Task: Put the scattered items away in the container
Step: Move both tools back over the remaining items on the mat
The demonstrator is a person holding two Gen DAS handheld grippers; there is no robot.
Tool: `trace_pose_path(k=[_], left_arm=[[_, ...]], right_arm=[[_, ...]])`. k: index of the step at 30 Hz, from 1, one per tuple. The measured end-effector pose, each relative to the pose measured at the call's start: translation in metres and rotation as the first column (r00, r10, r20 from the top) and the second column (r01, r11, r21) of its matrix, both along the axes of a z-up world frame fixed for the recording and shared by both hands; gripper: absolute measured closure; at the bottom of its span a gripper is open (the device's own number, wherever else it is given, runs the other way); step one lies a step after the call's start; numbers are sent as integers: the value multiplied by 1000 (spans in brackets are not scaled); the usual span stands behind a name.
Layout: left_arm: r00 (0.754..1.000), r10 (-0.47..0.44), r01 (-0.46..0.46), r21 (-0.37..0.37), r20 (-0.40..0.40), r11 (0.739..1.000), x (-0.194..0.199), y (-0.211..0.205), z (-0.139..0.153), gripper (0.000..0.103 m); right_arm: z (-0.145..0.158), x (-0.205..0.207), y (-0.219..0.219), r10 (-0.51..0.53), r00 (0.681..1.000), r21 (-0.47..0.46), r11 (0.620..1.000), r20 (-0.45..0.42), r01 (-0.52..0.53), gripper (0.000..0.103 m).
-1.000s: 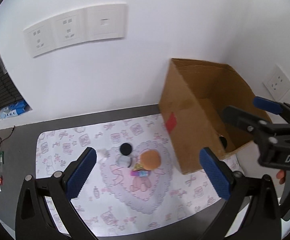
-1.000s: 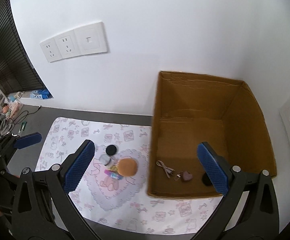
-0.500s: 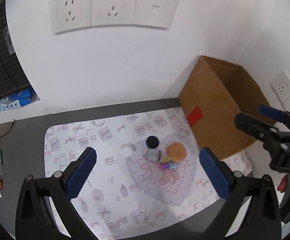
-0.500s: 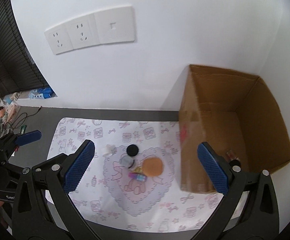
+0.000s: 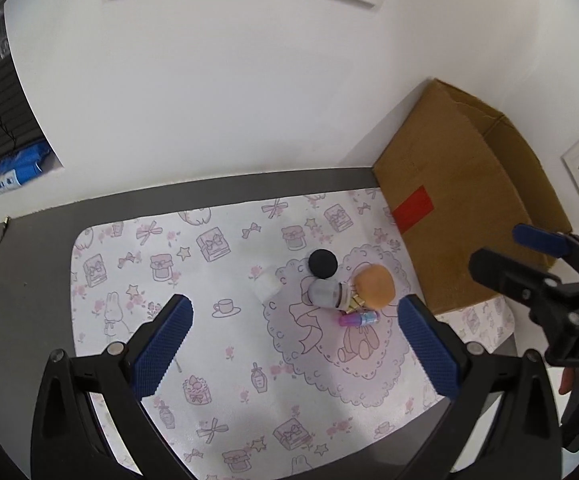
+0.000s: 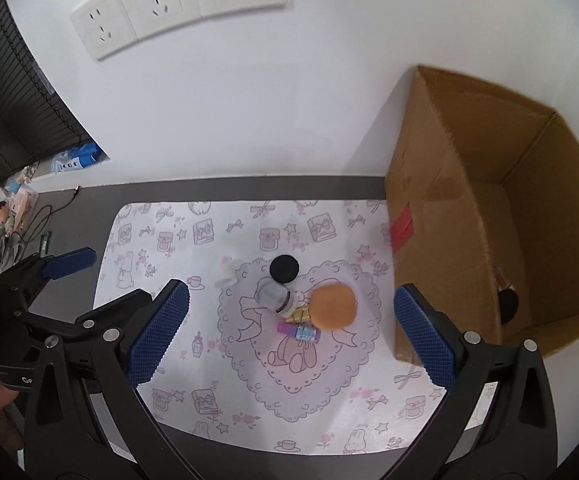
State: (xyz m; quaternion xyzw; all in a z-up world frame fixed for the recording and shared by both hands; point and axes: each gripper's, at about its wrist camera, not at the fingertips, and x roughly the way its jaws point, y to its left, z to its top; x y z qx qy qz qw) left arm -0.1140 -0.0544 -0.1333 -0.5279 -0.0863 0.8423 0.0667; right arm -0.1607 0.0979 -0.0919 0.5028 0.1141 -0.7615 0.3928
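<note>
The dark grey counter [image 6: 89,236] runs across the middle of both views, below a white wall carrying a socket plate [image 6: 177,4] at the upper left of the right wrist frame. A white patterned mat [image 5: 209,280] covers most of the counter. The cardboard box [image 6: 441,240] stands at the right edge of the frame on the mat's far right end, open at the top, with a red label [image 5: 412,209] on its near wall; small dark items lie on its floor, too shadowed to identify. The left gripper [image 5: 295,344] is spread wide and empty above the mat, low in its frame. The right gripper [image 6: 289,332] is likewise spread wide and empty, its fingers framing the cluster of items. That cluster sits on the heart-shaped print at centre frame, just left of the box and apart from it: an orange round sponge [image 6: 334,306], a grey-capped jar [image 6: 272,296] lying on its side and touching a black round lid [image 6: 284,268] behind it, a small pink-and-blue tube [image 6: 299,330] in front, and a pale yellow piece [image 6: 299,314] between jar and sponge. A white translucent scrap [image 5: 266,286] lies just left of the cluster.
</note>
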Motion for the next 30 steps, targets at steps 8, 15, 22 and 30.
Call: trace_pose_path(k=[8, 15, 22, 30], left_arm=[[997, -3, 2, 16, 80, 1000, -15, 7, -43, 1], [991, -41, 47, -41, 129, 998, -27, 20, -75, 1], [986, -51, 60, -51, 158, 997, -38, 23, -101, 1], [986, -42, 55, -75, 162, 996, -47, 24, -122, 1]], right_arm=[[-43, -18, -11, 18, 997, 65, 998, 76, -23, 0], [-74, -30, -18, 22, 992, 126, 991, 125, -37, 0], [-105, -40, -26, 25, 983, 178, 982, 181, -57, 3], [-135, -49, -38, 8, 974, 217, 975, 225, -58, 14]])
